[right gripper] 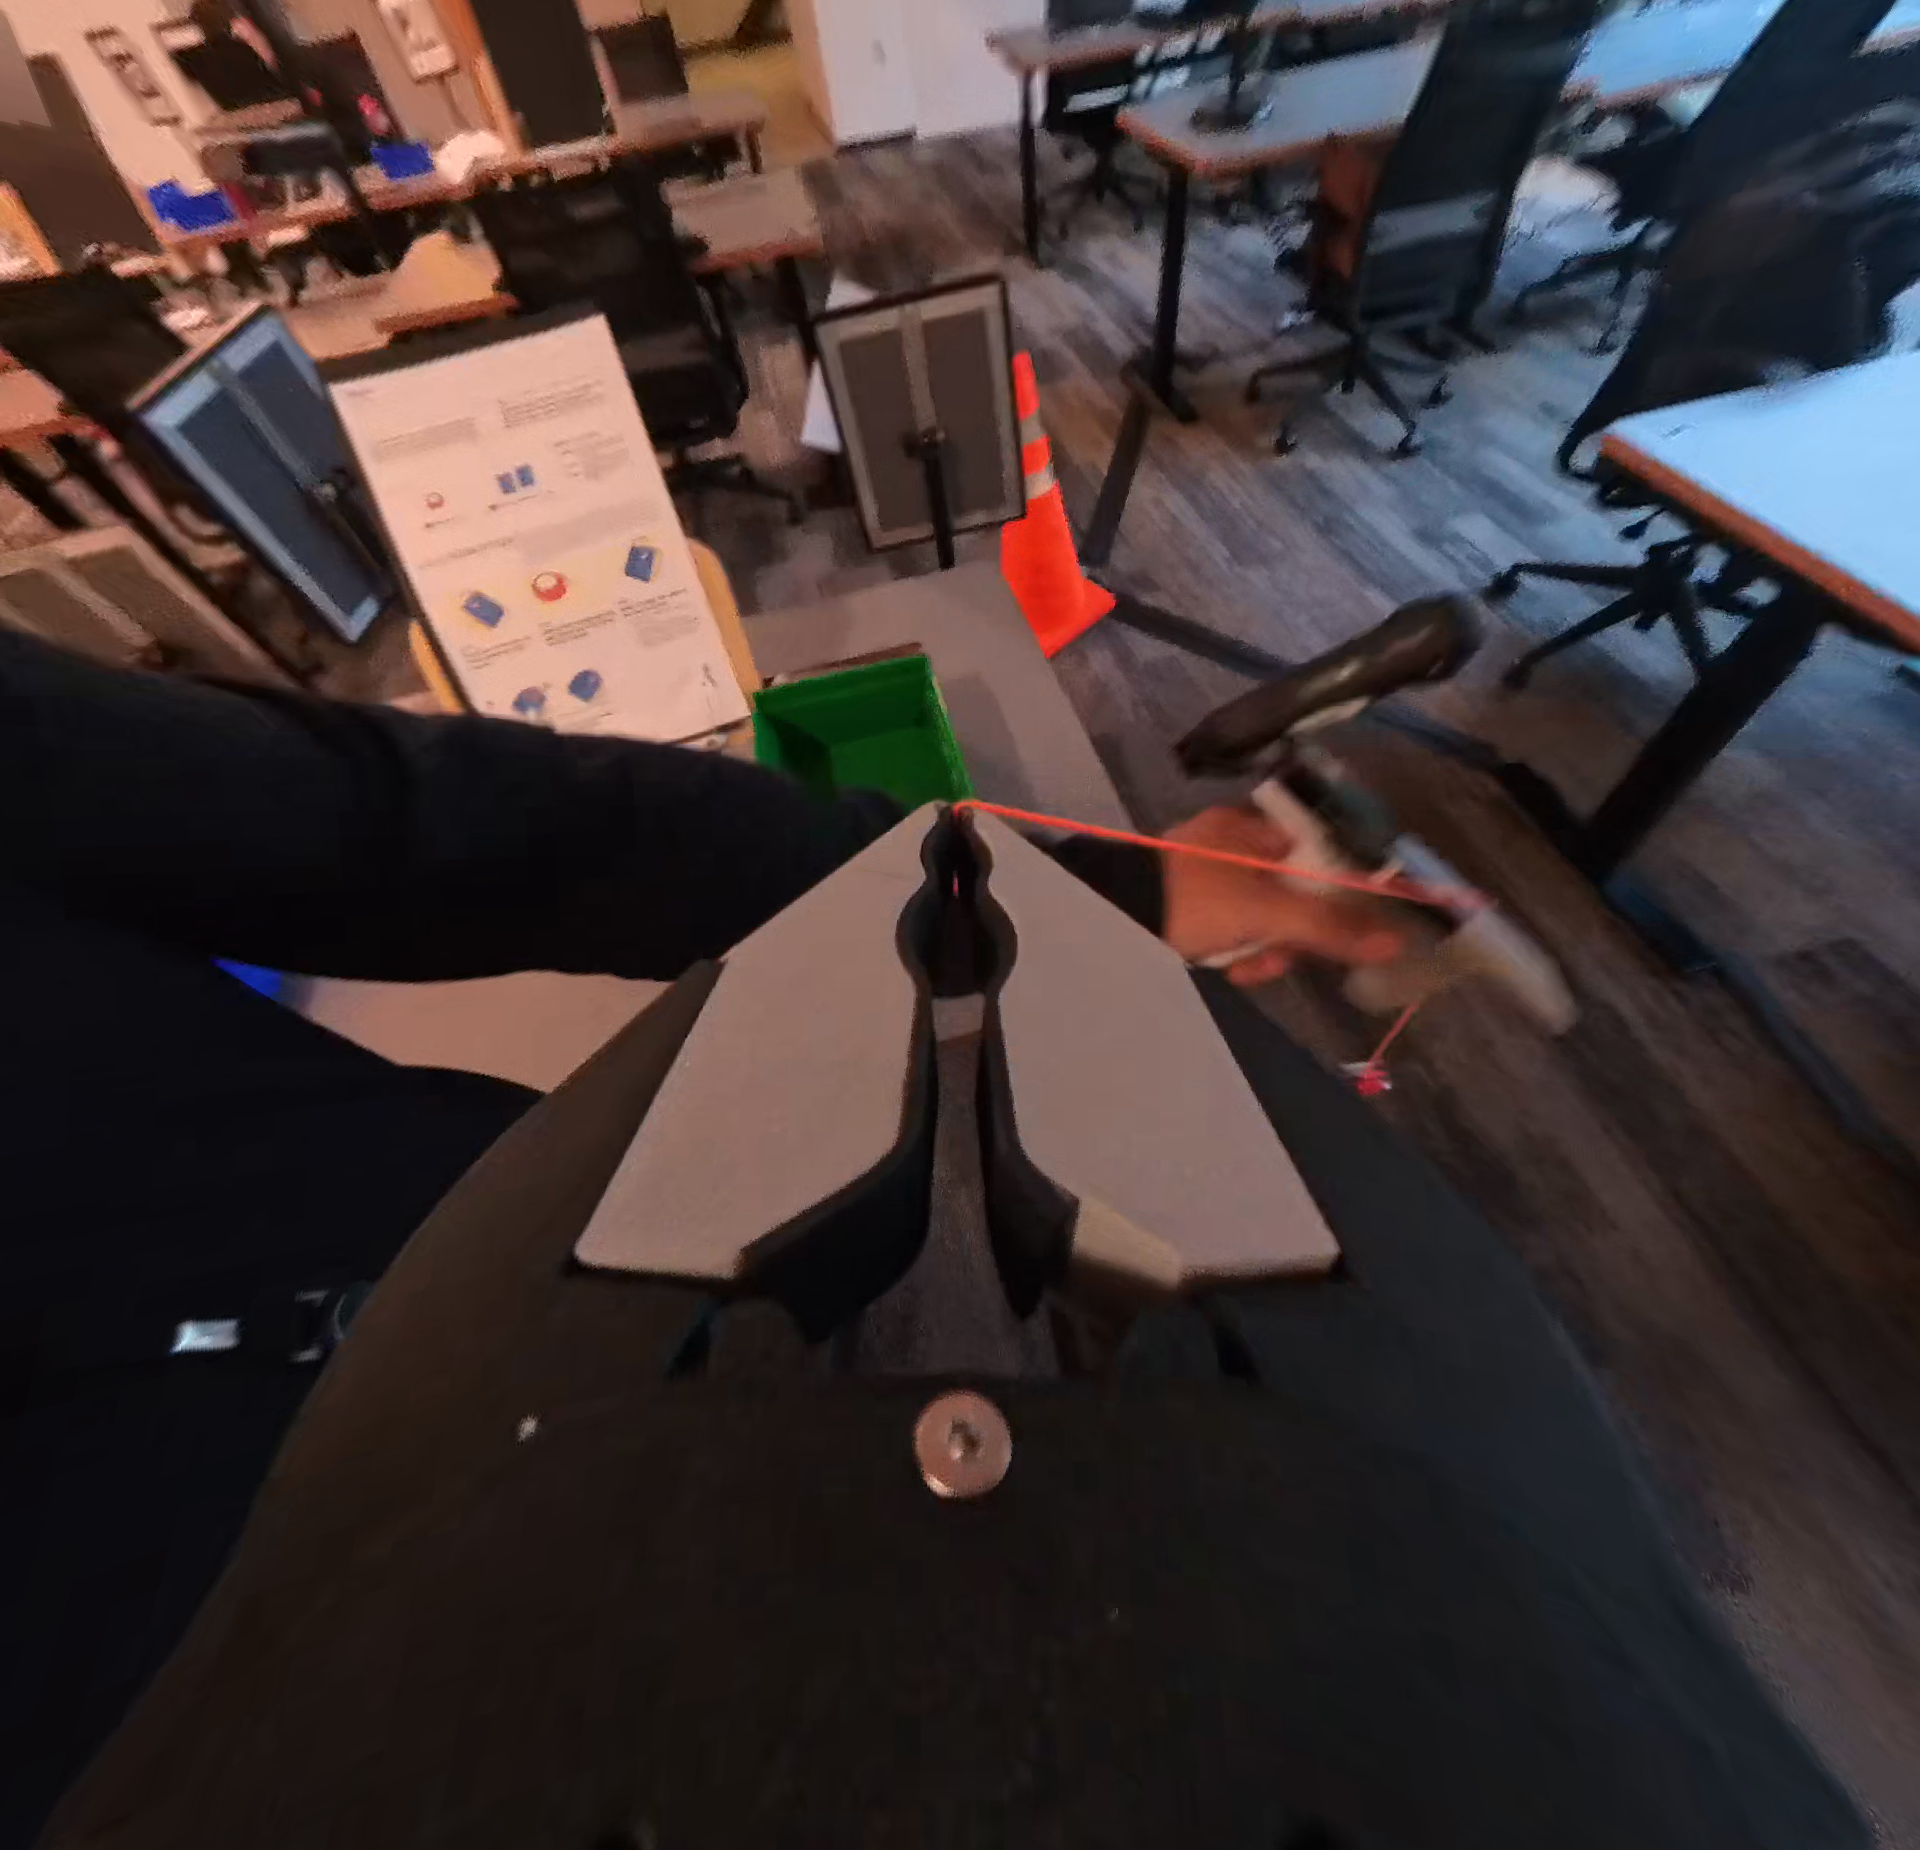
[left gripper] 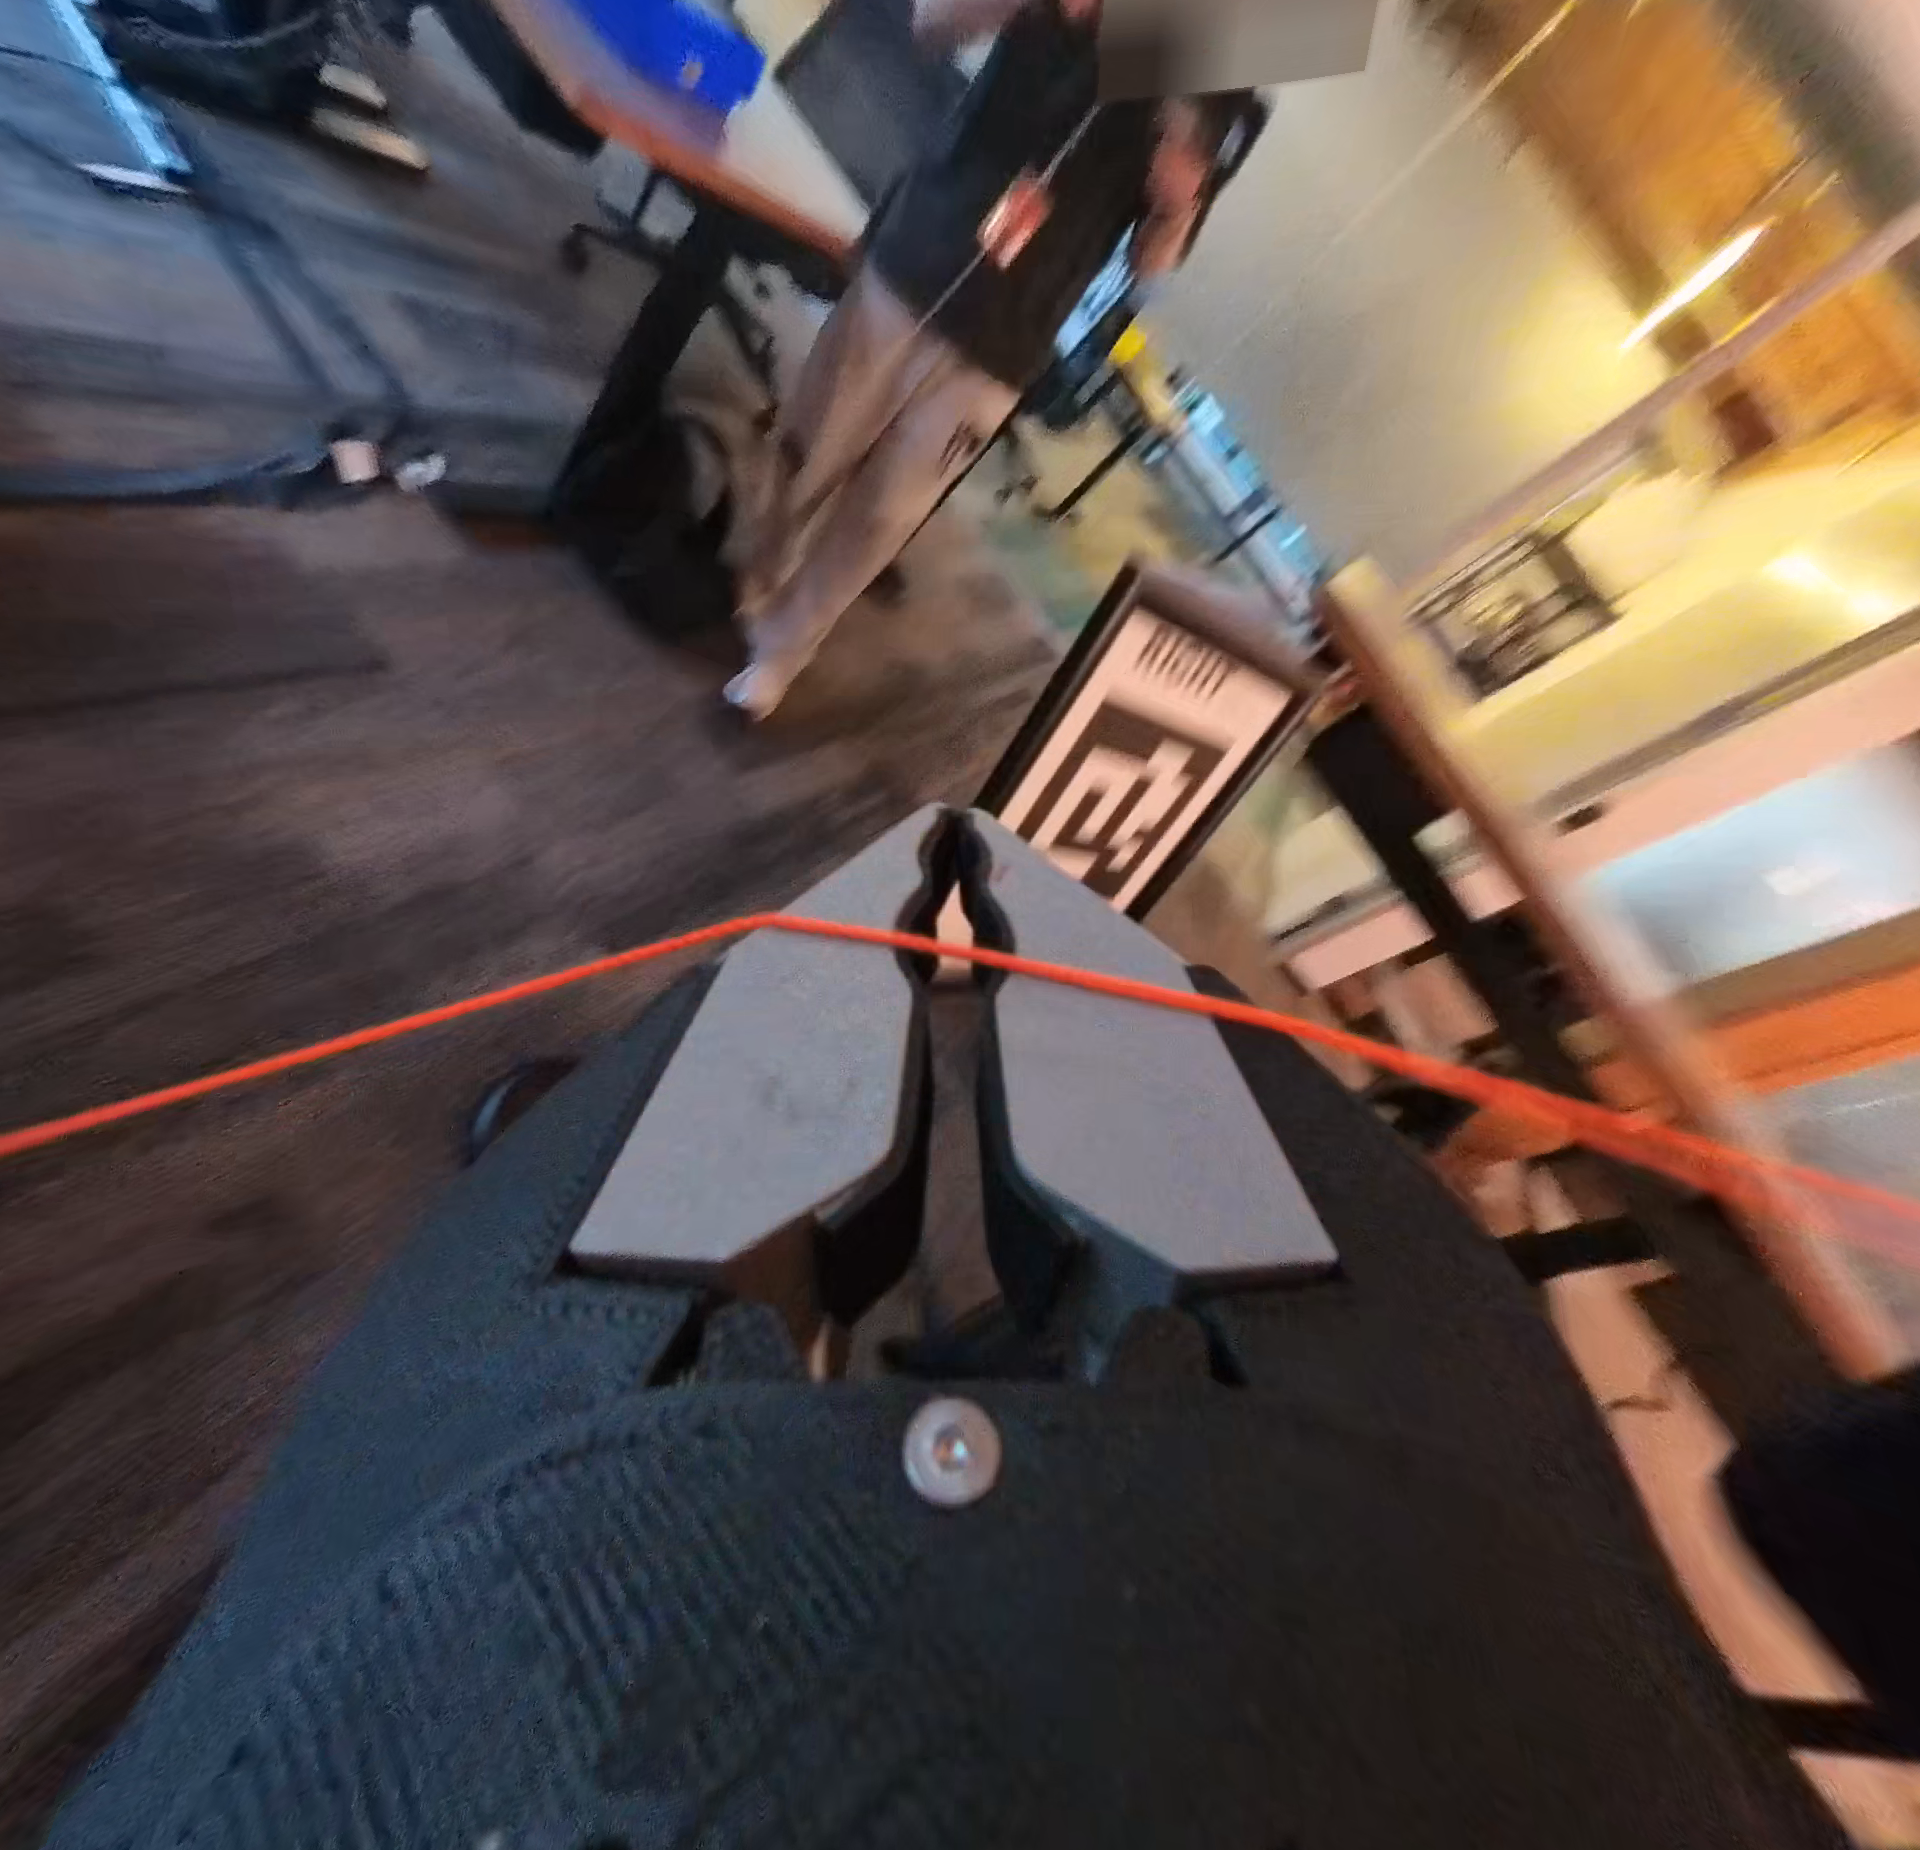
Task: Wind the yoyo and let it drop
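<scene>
Left gripper (left gripper: 951, 829): jaws closed, tips meeting with nothing between them. The orange string (left gripper: 1091, 969) is not in the grasp; it lies draped across the top of both fingers behind the tips, bending at the outer edge of the left-side finger (left gripper: 769, 1052), one end running off to the gripper's lower left and the other to its lower right. This view is heavily motion-blurred. Ahead of the tips: dark wood floor (left gripper: 312, 865), a black-and-white marker board (left gripper: 1132, 761) just right of the tips, and a person's legs (left gripper: 862, 470) farther ahead.

Right gripper (right gripper: 954, 826): jaws closed, pinching the orange string right at the tips. From there the string (right gripper: 1195, 853) runs taut to the right and slightly down, to the other gripper (right gripper: 1475, 927), which shows blurred in the person's hand (right gripper: 1268, 907). A short length of string hangs below that gripper and ends in a small red blur (right gripper: 1371, 1078), too smeared to tell what it is. The yoyo body itself I can't make out clearly in either view.

Just ahead of the right gripper's tips: green bin (right gripper: 862, 730) on a grey tabletop (right gripper: 997, 657). Orange cone (right gripper: 1044, 543) farther ahead on the floor. Dark sleeve (right gripper: 416, 834) crosses left of the gripper.
</scene>
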